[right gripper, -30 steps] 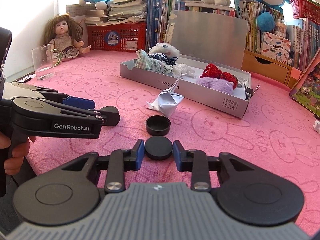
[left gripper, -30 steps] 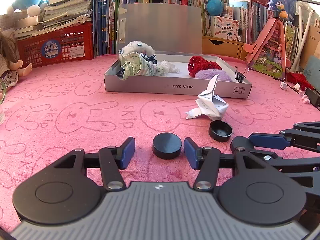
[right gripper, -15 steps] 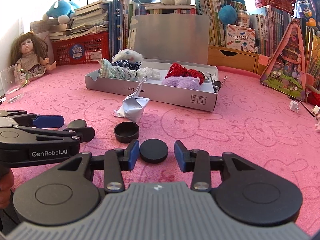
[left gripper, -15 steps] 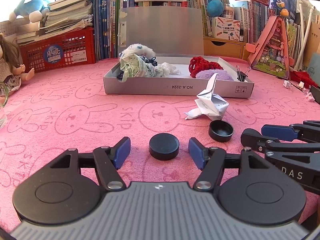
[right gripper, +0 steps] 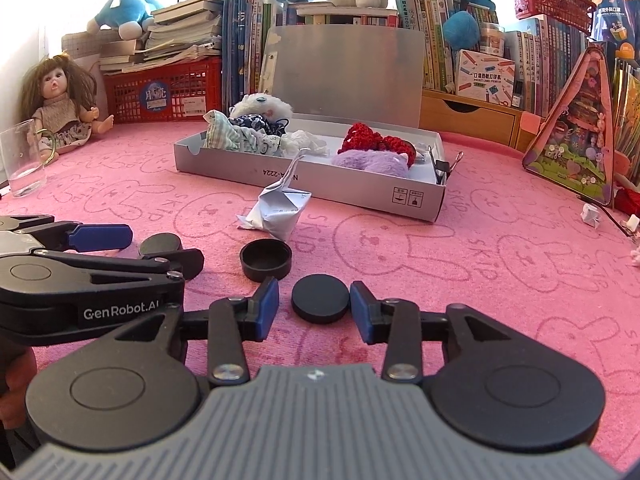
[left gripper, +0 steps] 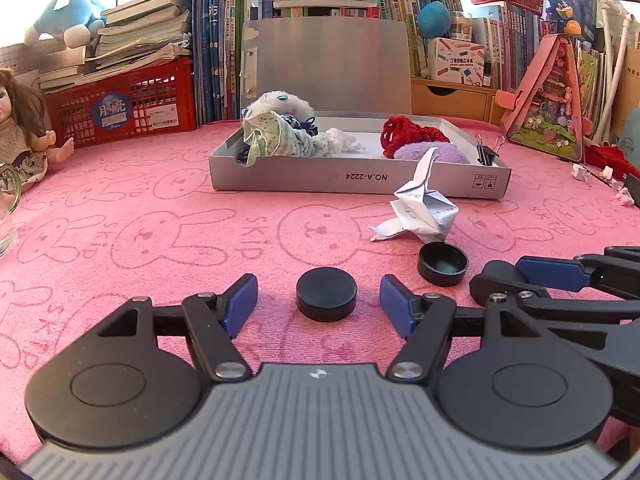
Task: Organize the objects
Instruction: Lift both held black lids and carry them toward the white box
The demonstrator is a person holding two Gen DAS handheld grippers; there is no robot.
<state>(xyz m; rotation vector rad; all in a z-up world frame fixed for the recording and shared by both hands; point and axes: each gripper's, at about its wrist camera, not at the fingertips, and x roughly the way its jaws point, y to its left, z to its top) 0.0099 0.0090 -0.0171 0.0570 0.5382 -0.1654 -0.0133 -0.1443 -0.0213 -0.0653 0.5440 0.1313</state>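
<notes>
Two tools over black discs on the pink bench.
Left tool (left gripper: 319,306) open wide around one disc (left gripper: 326,293), clear of it; right tool (right gripper: 314,311), jaws just closing, barely apart from another disc (right gripper: 319,298), beside an upturned cap (right gripper: 265,259).

On the cloth (right gripper: 500,280), an open box (right gripper: 320,184) lies toward the back edge, with folded paper (right gripper: 276,216) before it. A cap (right gripper: 266,260) sits just before the paper, discs (right gripper: 320,298) nearer the front edge.
</notes>
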